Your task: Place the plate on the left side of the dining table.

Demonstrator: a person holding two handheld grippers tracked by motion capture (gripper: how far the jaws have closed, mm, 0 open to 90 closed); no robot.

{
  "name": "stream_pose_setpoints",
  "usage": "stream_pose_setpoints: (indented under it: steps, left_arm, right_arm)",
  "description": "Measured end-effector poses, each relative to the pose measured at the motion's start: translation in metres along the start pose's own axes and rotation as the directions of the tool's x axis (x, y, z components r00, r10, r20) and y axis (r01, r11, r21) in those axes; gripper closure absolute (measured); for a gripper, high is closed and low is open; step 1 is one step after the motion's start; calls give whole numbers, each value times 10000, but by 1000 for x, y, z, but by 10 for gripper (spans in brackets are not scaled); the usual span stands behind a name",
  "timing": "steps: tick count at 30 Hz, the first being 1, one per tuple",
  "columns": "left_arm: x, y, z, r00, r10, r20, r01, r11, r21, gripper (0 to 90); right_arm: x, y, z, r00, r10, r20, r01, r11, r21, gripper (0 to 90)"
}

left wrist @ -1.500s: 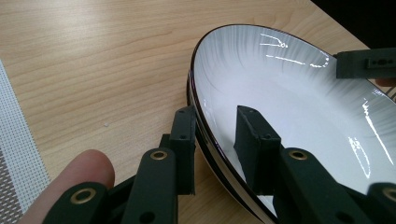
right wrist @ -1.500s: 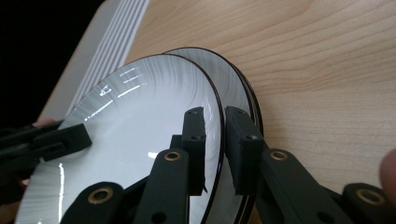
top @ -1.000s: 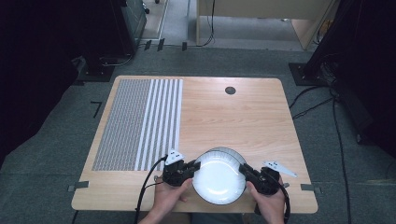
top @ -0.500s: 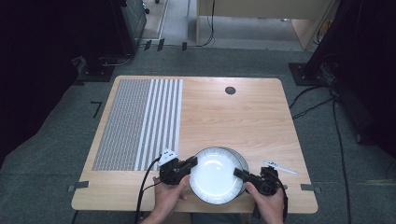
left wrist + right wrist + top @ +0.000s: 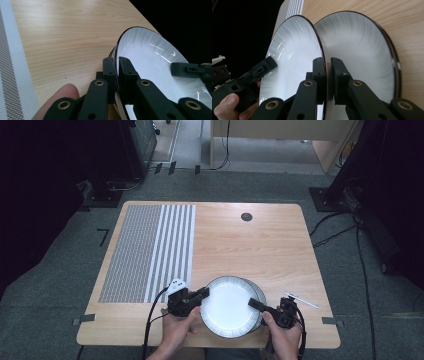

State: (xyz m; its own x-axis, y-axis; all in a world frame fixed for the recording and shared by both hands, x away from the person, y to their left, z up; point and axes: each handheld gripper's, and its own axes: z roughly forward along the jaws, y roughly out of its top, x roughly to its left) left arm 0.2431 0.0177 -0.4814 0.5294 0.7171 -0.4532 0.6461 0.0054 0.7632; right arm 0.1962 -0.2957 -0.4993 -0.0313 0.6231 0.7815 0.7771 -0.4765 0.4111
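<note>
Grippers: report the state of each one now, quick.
Left gripper: shut on the rim of the upper plate.
Right gripper: shut on the opposite rim of the same plate, above a second plate.

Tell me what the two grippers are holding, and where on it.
Both hold the upper white plate by its rim: left gripper on its left edge, right gripper on its right.

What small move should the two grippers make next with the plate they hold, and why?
Probably lift a little more, both sides evenly. The left gripper and right gripper each clamp an opposite rim of the upper plate, which stands just clear of the lower plate on the table. More height should avoid rim contact.
</note>
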Motion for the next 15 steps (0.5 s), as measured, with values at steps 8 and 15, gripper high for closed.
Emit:
stream_pose_setpoints:
  steps: [8,15]
  left_arm:
    - [5,13,-15,9994,266,-201,-269,9995,-163,852]
    - [21,28,-31,9989,147,-439,-164,9991,-389,852]
  right_arm:
    - [16,7,9,9995,-209,-252,213,9997,148,833]
    - [37,18,26,9976,-559,-415,572,9979,307,833]
